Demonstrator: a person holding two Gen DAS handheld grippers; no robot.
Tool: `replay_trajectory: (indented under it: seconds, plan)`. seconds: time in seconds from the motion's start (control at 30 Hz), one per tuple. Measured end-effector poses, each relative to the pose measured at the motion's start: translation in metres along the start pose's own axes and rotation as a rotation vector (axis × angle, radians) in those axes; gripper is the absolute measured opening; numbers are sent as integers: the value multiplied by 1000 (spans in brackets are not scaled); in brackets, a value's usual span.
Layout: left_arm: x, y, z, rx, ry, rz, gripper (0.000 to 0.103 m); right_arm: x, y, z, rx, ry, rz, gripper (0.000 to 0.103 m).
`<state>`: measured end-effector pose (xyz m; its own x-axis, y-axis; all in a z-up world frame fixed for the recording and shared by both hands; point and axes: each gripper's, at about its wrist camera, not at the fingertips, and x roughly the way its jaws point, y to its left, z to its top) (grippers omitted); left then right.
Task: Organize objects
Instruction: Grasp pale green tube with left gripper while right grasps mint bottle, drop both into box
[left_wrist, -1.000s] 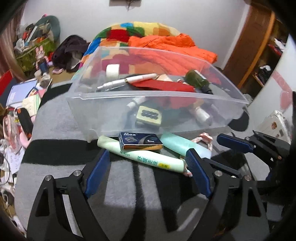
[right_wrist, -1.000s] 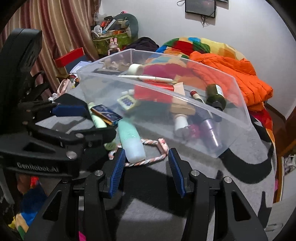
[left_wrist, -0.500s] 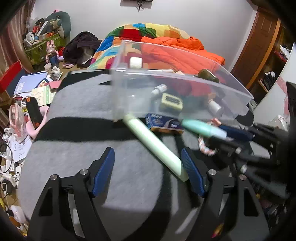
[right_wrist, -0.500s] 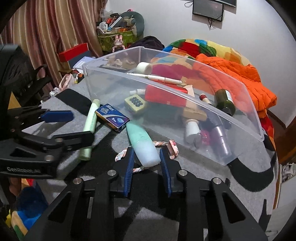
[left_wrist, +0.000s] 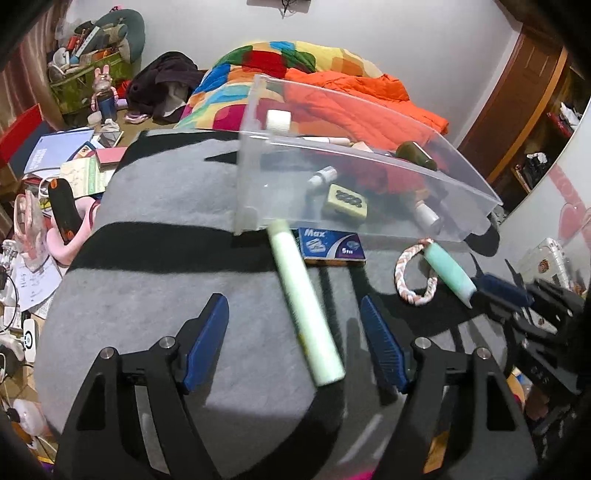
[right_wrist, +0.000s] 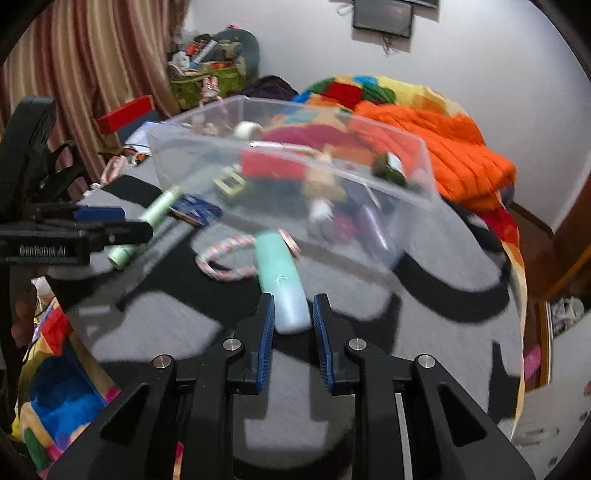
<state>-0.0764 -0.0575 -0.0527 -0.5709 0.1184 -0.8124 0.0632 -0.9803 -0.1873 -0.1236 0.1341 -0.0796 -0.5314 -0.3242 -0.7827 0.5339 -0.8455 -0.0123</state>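
Item one: my right gripper (right_wrist: 293, 317), sitting low in the centre of the right wrist view, is pinching the near end of the mint-green bottle (right_wrist: 282, 280), one blue pad on each side of it. The bottle is lying on the grey and black blanket (right_wrist: 424, 332), running up the frame toward the clear plastic bin (right_wrist: 406, 206). In the left wrist view the same bottle (left_wrist: 448, 273) is showing at the right of the frame, with the right gripper (left_wrist: 480, 291) closing on its lower end.

Item two: my left gripper (left_wrist: 295, 343), at the bottom centre of its own view, is standing spread wide and gripping nothing. The pale green tube (left_wrist: 304, 306) is lying between its fingers, toward the right one, apart from both pads as far as I can tell. The tube's far end is reaching the near wall of the bin (left_wrist: 258, 192).

Item three: the blue Max box (left_wrist: 330, 245) is resting on the blanket (left_wrist: 155, 280) just beside the tube, against the bin's near wall.

Item four: the pink and white braided rope ring (left_wrist: 413, 273) is lying right of the box, and the mint-green bottle is lying across it.

Item five: the bin is holding a tile with dark dots (left_wrist: 347, 199), a dark green bottle (left_wrist: 415, 155), a white tape roll (left_wrist: 279, 120) and other small pieces, blurred in the right wrist view.
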Motion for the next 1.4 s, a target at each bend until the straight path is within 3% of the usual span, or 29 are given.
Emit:
replay_trajectory:
  seconds: [0.1,0.23,0.37,0.53,0.63,0.8,1.07,1.4]
  plan:
    - [6,-9,1,36,-27,66,70,1,-7,-11,14,31,4,20]
    - [9,-14,-4,84,-60,150,52,-3,-6,-15,2,30,15,20]
    - [3,-7,-9,93,-77,150,34,0,-2,-1,-8,3,27,34]
    - [-8,7,-19,94,-80,115,19,21,9,15,-44,15,19,34]
    - [-14,10,-25,115,-79,109,19,31,11,17,-42,23,15,34]
    - [-12,7,-22,138,-73,118,20,28,9,15,-13,17,38,21]
    - [3,6,-6,128,-88,105,18,8,5,12,35,-21,39,21]
    - [-23,9,-17,81,-88,56,15,-29,-8,19,112,-118,36,21]
